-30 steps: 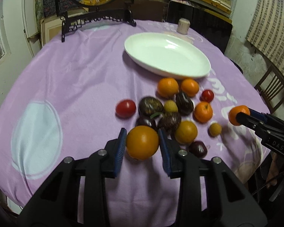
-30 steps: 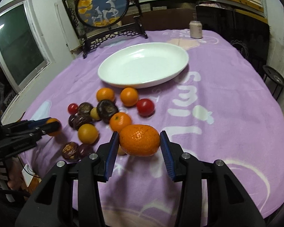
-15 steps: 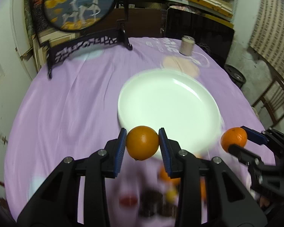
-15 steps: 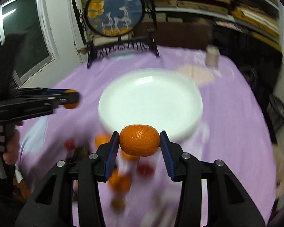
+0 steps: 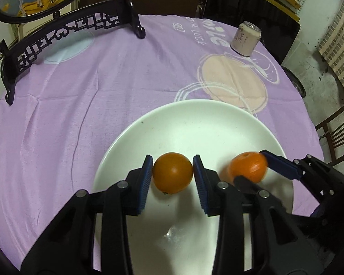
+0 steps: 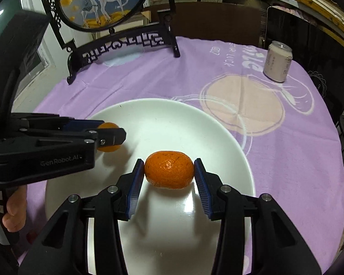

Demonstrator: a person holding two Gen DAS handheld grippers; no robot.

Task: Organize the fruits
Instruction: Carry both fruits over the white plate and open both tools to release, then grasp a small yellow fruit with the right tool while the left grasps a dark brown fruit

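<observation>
Both of your tongs are loaded and over the white plate (image 5: 135,135). The left tongs (image 5: 172,176) are clenched on a smooth orange (image 5: 172,175), and the right tongs (image 6: 169,172) are clamped on a flatter, pebbled mandarin (image 6: 169,169) — each fruit sits square between the blue pads, just above the glazed surface by the look of the shadows beneath. The step in hand looks like setting both down. Lower until each fruit touches the plate before you let the pads part; a drop onto this slick, curved dish would likely send a round fruit rolling toward the rim. The two fruits hang side by side with only a small gap, so release one at a time or ease the tongs apart first, lest the opening fingers knock the neighbour. Aim for the low centre of the dish, then draw straight back and up. The can (image 6: 278,64) and the carved stand (image 6: 123,43) are well clear on the purple table (image 5: 80,87) — no hazard there
</observation>
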